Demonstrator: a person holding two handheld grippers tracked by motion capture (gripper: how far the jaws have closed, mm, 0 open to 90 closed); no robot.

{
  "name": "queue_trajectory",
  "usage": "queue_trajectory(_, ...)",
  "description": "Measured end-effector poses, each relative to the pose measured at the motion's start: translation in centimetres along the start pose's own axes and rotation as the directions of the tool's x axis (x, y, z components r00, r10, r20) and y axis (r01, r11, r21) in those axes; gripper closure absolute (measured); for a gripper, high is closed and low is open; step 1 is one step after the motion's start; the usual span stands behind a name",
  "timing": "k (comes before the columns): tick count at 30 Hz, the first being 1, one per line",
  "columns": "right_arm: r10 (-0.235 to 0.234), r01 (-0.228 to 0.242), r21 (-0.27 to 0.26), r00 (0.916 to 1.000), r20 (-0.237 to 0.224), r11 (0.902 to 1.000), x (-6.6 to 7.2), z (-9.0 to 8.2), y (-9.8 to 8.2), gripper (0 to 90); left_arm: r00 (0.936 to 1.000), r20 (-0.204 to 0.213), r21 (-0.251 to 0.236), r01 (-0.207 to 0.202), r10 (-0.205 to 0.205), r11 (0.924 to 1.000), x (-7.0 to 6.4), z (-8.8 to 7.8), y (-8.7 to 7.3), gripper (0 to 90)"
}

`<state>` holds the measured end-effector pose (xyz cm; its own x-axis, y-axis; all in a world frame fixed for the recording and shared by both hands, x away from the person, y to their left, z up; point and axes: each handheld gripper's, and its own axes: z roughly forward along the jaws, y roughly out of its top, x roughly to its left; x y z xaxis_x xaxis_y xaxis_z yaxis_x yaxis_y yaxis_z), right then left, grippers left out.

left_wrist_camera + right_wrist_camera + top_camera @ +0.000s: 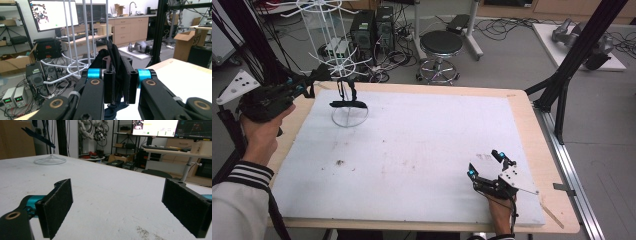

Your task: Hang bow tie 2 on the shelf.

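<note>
hand-held grippers: 2 [319,75] [484,164] | black cloth [117,62]: 1 | white wire rack [334,47]: 1 | stool [441,47]: 1

Our right gripper [120,207] holds its jaws wide apart over the white table [105,185]; beyond them stands the wire stand's round base [50,160].

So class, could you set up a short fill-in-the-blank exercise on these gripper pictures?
1. The left gripper is shut on a dark ___ fabric item.
2. The right gripper has its fingers ___.
3. The white wire rack stands on a ___ base.

Missing words: black; open; round
</note>
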<state>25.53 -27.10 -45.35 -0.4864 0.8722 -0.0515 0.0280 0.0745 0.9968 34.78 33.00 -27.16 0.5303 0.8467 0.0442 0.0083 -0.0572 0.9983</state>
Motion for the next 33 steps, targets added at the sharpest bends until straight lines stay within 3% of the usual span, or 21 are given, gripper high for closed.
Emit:
queue_trajectory(15,0.005,-0.005,-0.006,1.0000,0.002,1.0000,0.0,-0.1,0.0,9.2,1.0000,-0.001,0.040,0.010,-0.010,0.9991,-0.1,2.9,-0.8,81.6)
queue_trajectory(33,0.012,-0.012,-0.009,0.9999,0.004,0.9999,-0.1,-0.1,-0.1,9.2,0.9995,-0.004,0.078,0.031,-0.030,0.9965,-0.6,4.9,-1.7,81.5)
